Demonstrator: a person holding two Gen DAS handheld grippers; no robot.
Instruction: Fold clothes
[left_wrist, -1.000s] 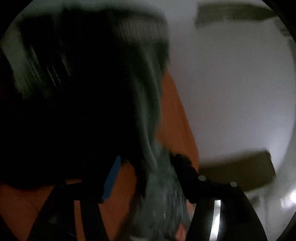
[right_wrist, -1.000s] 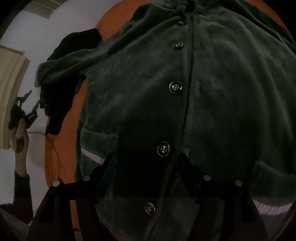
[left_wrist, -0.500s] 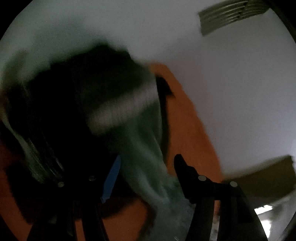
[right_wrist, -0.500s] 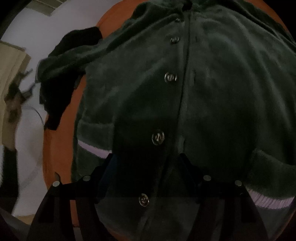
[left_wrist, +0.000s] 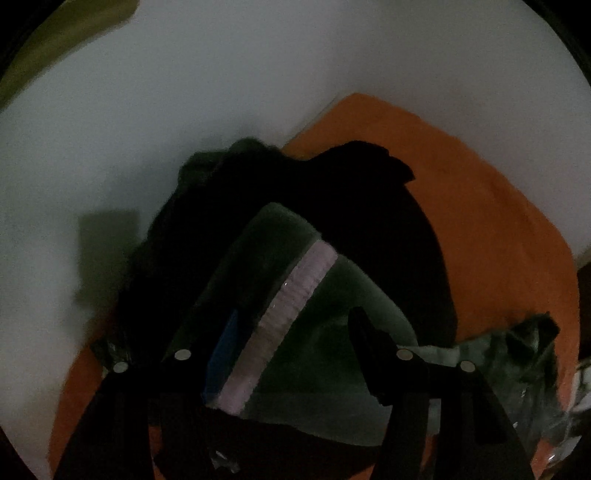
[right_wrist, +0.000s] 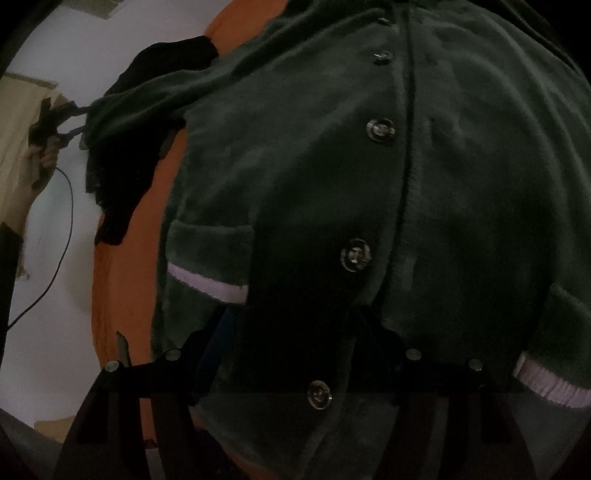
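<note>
Left wrist view has sharpened since the earlier frames: a second ago it was a dark blur of cloth across the lens, now it looks down on the sleeve (left_wrist: 295, 258) of the dark green cardigan (right_wrist: 424, 184) with its pale lilac cuff stripe (left_wrist: 295, 295) running between the fingers. In the right wrist view the cardigan has slid slightly toward the lens, the button row (right_wrist: 380, 130) sitting lower in frame, and the sleeve is now pulled out taut to the left. No brand, label or writing readable anywhere; too dim. Left gripper (left_wrist: 291, 350): jaws stand wide, sleeve fabric lies between them, blue pad (left_wrist: 221, 354) against the cloth beside the stripe; in the right wrist view the same gripper (right_wrist: 74, 118), held by a hand (right_wrist: 44, 158), has the sleeve end pinched at its tips. Right gripper (right_wrist: 291, 347): jaws wide, hovering over the cardigan's lower front by the bottom button; can't tell if the fingers touch the fabric, nothing gripped. Cardigan lies front-up, buttoned, on the orange cloth (right_wrist: 125, 280), pockets with lilac trim at both sides. A black garment (right_wrist: 122, 177) lies under the sleeve at the cloth's edge.
</note>
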